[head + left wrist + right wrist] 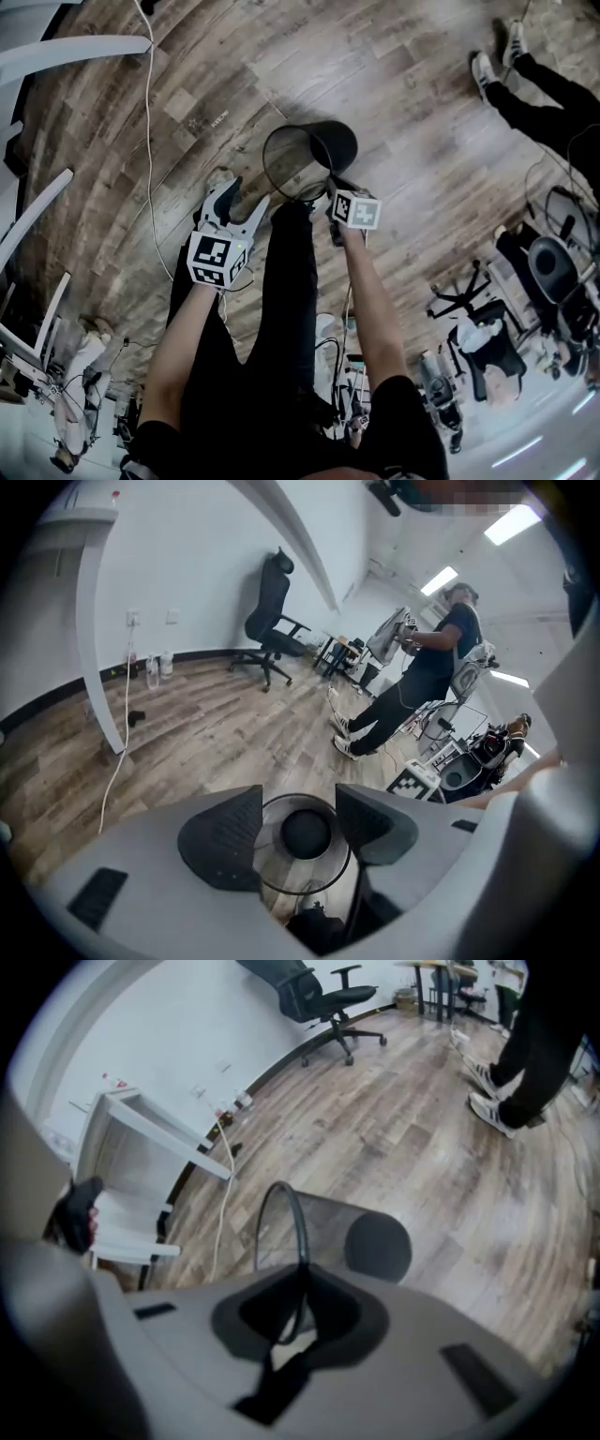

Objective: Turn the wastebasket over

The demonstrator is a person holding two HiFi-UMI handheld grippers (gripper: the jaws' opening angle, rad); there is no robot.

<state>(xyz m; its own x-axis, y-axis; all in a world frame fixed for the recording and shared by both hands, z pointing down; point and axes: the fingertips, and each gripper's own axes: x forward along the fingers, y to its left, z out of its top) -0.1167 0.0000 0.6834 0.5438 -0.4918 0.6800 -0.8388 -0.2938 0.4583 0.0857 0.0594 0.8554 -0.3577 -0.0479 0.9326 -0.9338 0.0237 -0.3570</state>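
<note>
Black mesh wastebasket (311, 157), tipped on its side

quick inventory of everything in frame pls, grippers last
wastebasket: one, black mesh, tipped on its side
floor: wood planks, brown, all around
cable: one, white, across the floor at left
office chair: one, black, by the far wall
table: one, white, against the wall
bystander: one close, dark clothes, white shoes, beyond the wastebasket; more far off, count unclear
left gripper: grey, open, empty, beside the wastebasket's mouth
right gripper: grey, shut on the wastebasket's rim
</note>
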